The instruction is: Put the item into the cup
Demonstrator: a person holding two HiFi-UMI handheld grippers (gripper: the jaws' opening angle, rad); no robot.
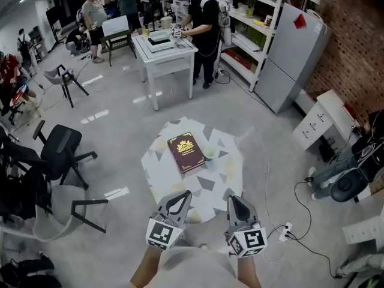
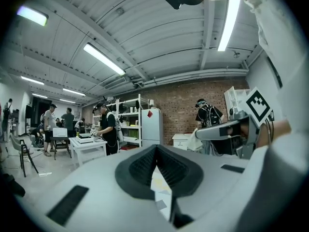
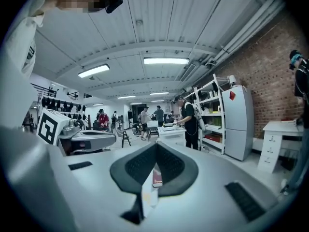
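Observation:
A small round table (image 1: 207, 191) with a grey-patterned white cloth stands in front of me. On it lies a dark red book (image 1: 186, 152), and a small pale cup (image 1: 209, 155) sits against the book's right edge. I cannot make out any separate loose item. My left gripper (image 1: 182, 198) and right gripper (image 1: 235, 199) hover side by side over the table's near edge, both shut and holding nothing. In the left gripper view, the left gripper (image 2: 156, 148) shows only cloth below its closed tips. The right gripper (image 3: 155, 146) frames a sliver of the book (image 3: 157, 177).
Black office chairs (image 1: 60, 152) stand to the left. A white work table (image 1: 165, 48) with a person (image 1: 204, 23) beside it lies further back. A grey fridge (image 1: 294, 53) and a white cabinet (image 1: 318, 122) line the right wall. A power strip and cable (image 1: 285, 230) lie on the floor right of my table.

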